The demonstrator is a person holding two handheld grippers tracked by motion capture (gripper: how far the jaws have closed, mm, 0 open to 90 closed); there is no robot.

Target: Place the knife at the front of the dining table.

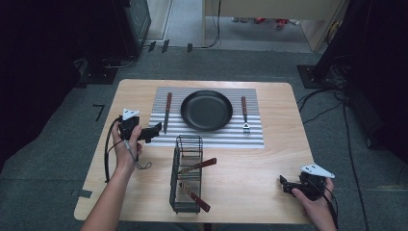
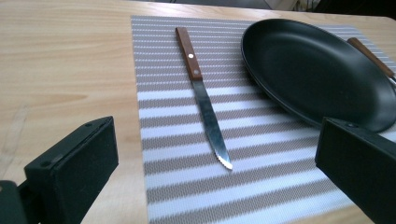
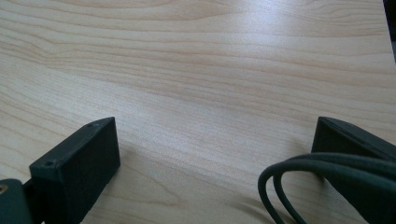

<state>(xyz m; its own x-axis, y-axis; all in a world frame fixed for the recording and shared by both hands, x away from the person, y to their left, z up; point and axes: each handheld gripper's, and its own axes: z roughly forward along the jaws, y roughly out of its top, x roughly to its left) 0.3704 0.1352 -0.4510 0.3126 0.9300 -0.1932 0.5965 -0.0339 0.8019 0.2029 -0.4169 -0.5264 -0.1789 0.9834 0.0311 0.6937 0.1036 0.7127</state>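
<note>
A striped placemat [image 1: 163, 139] lies on the wooden table [image 1: 269, 159], and a black pan [image 1: 207, 110] rests at its middle. Left of the pan lies a wood-handled knife [image 1: 167, 111] [image 2: 203, 94], blade toward me. To the pan's right lies a wood-handled fork [image 1: 244, 114], its handle tip [image 2: 369, 53] visible past the pan [image 2: 317, 70]. My left gripper [image 1: 155, 132] [image 2: 217, 163] hovers open at the mat's left edge, the knife tip between its jaws and apart from them. Over bare table wood near the front right edge, my right gripper [image 1: 285, 185] [image 3: 215, 154] is open and empty.
A black wire basket [image 1: 185, 174] lies in front of the mat with two wood-handled utensils [image 1: 198, 166] in it. The right gripper's cable [image 3: 299, 186] loops in front of its right jaw. Dark equipment and floor cables [image 1: 332, 96] surround the table.
</note>
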